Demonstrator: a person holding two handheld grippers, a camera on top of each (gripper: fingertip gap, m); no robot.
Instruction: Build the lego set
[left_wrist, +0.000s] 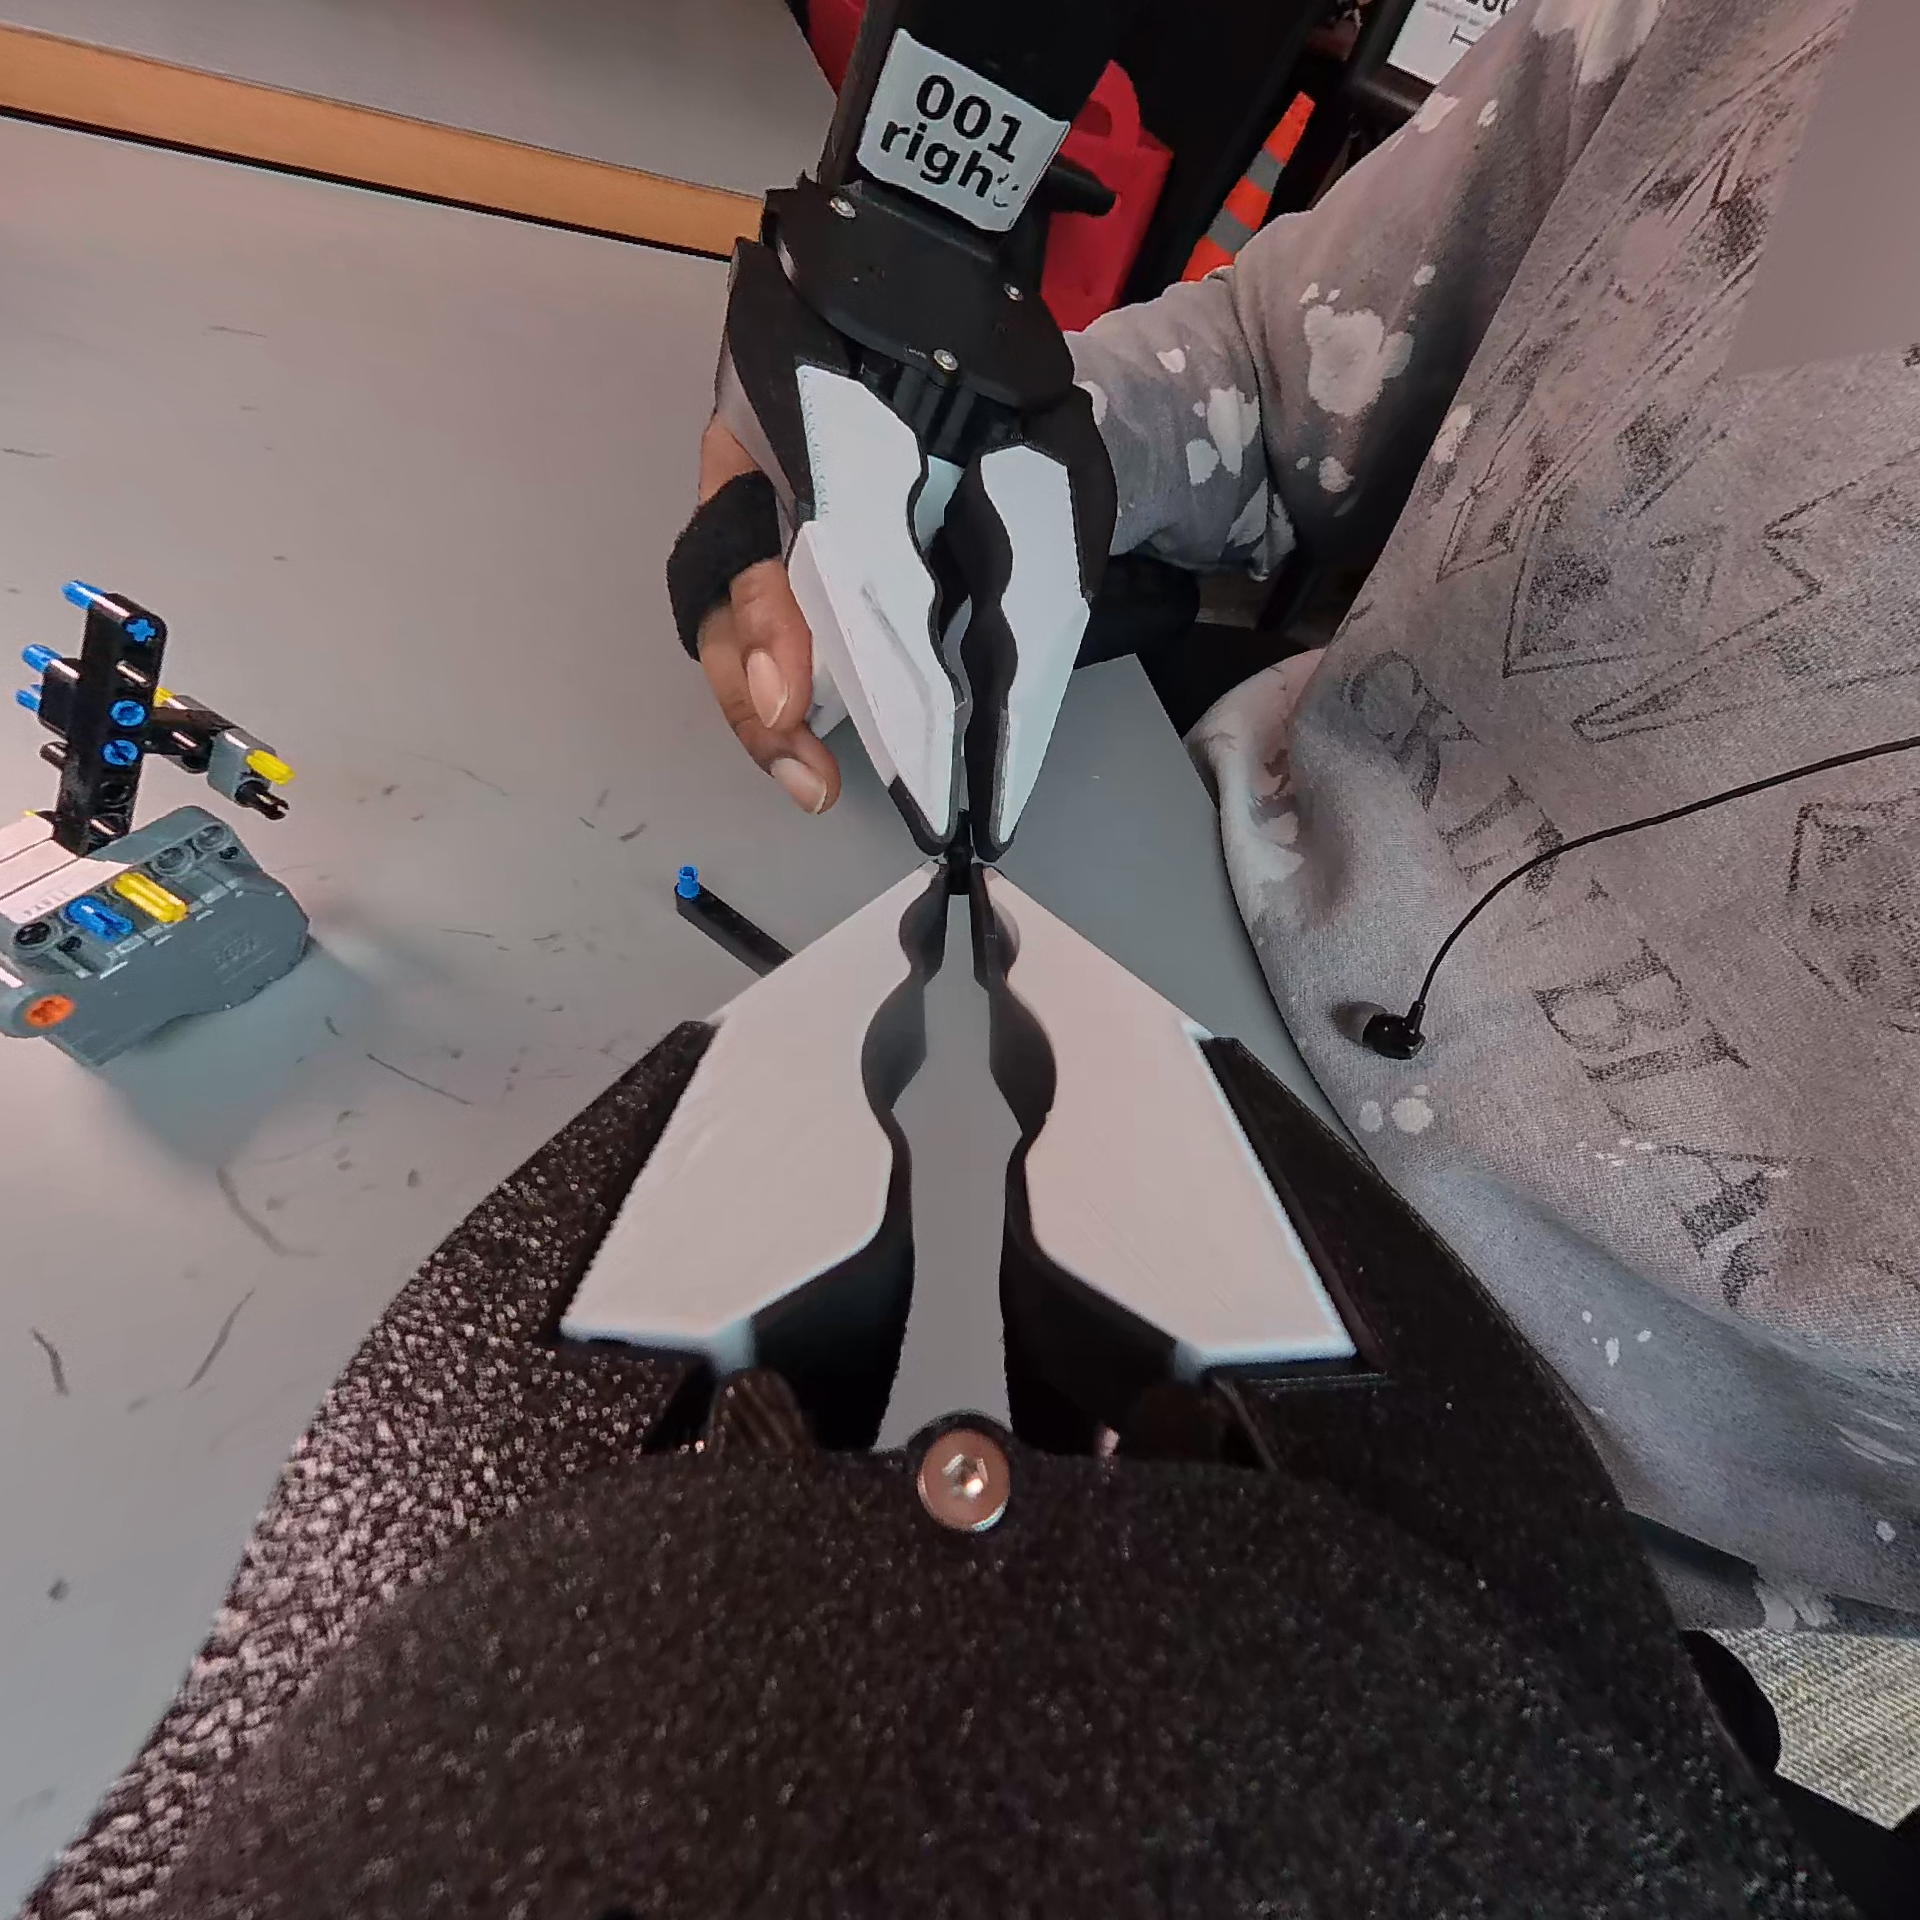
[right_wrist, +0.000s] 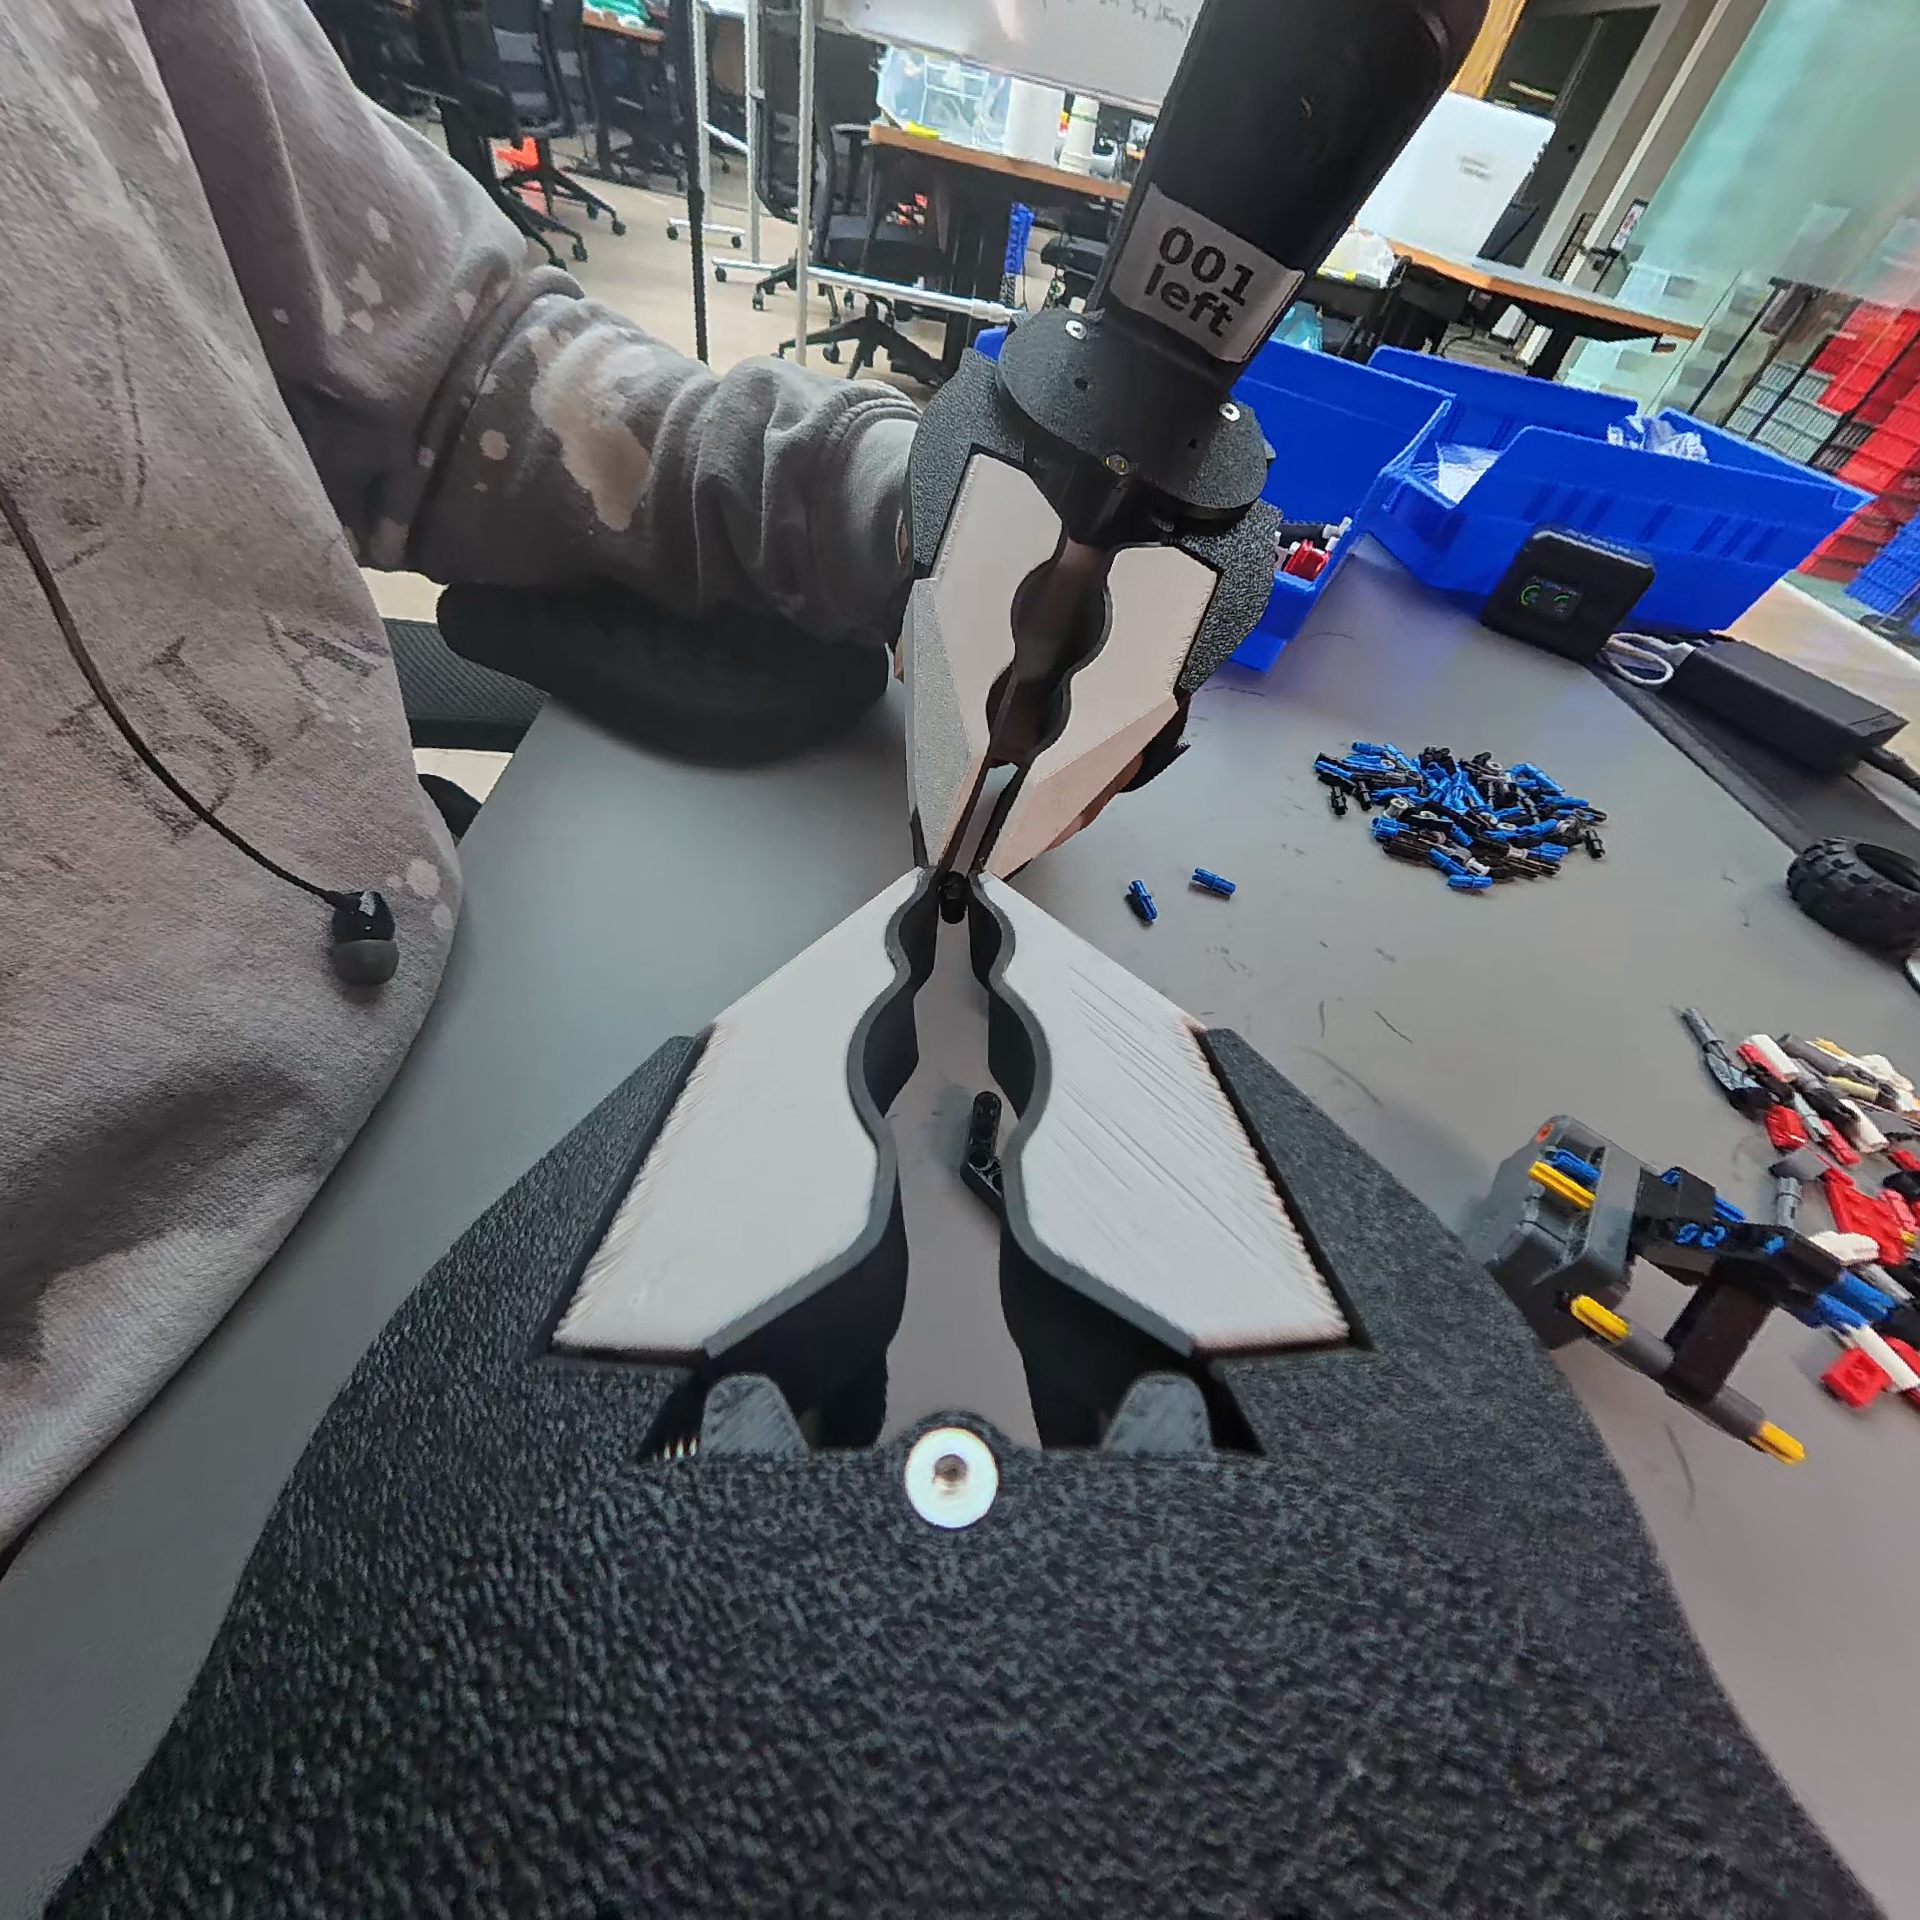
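My left gripper (left_wrist: 961, 883) and right gripper (left_wrist: 961, 828) meet tip to tip above the grey table (left_wrist: 416, 468), near its front edge. A small black pin (left_wrist: 962, 858) is pinched between them, and both sets of jaws are closed on it. In the right wrist view the pin (right_wrist: 951, 896) sits at the tips of my right gripper (right_wrist: 951, 902), with the left gripper (right_wrist: 956, 860) just above. The partly built model (left_wrist: 135, 831), a grey block with black beams and blue and yellow pins, stands on the table to the left (right_wrist: 1642, 1247). A black beam with a blue pin (left_wrist: 727, 920) lies below the grippers.
A heap of blue and black pins (right_wrist: 1455, 810) and two loose blue pins (right_wrist: 1210, 883) lie behind. Red, white and black parts (right_wrist: 1849, 1122), a tyre (right_wrist: 1860, 894), blue bins (right_wrist: 1558, 488) and a black device (right_wrist: 1564, 592) are to the right. The person's grey hoodie (left_wrist: 1558, 831) is close by. My left and right fingertips are right by each other.
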